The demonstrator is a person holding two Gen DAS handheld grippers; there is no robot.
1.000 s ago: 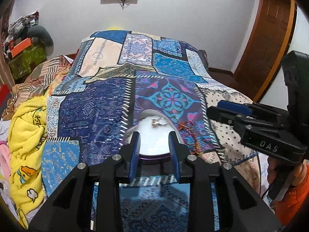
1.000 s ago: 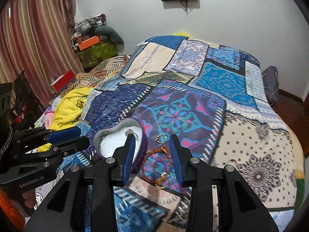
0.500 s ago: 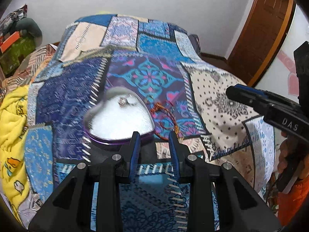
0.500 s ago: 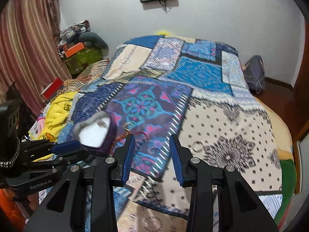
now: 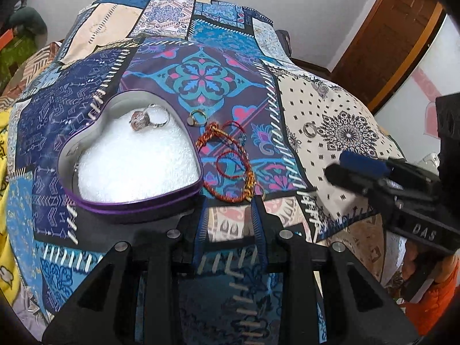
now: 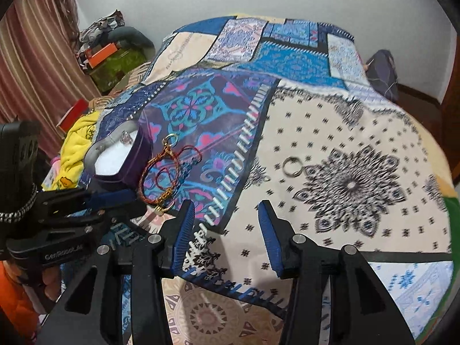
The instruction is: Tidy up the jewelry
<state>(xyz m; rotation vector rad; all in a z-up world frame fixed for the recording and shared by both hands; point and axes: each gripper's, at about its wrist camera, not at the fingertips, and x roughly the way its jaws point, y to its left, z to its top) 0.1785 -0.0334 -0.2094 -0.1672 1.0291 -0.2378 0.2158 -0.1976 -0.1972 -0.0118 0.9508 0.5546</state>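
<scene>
A purple heart-shaped tin with white padding lies on the patchwork bedspread and holds a stone ring; it also shows in the right wrist view. A gold ring and red-gold thread bracelets lie just right of the tin. A silver ring lies apart on the cream patch. My left gripper is open and empty, just short of the bracelets. My right gripper is open and empty, hovering short of the silver ring.
The bedspread drops off at its near and right edges. A yellow blanket and clutter lie left of the bed. A wooden door stands at the right, and curtains hang at the left.
Both grippers moved right and tilted down over the bed. The right gripper's jaws opened wider and now face the silver ring. The left gripper shifted from the tin toward the bracelets.
</scene>
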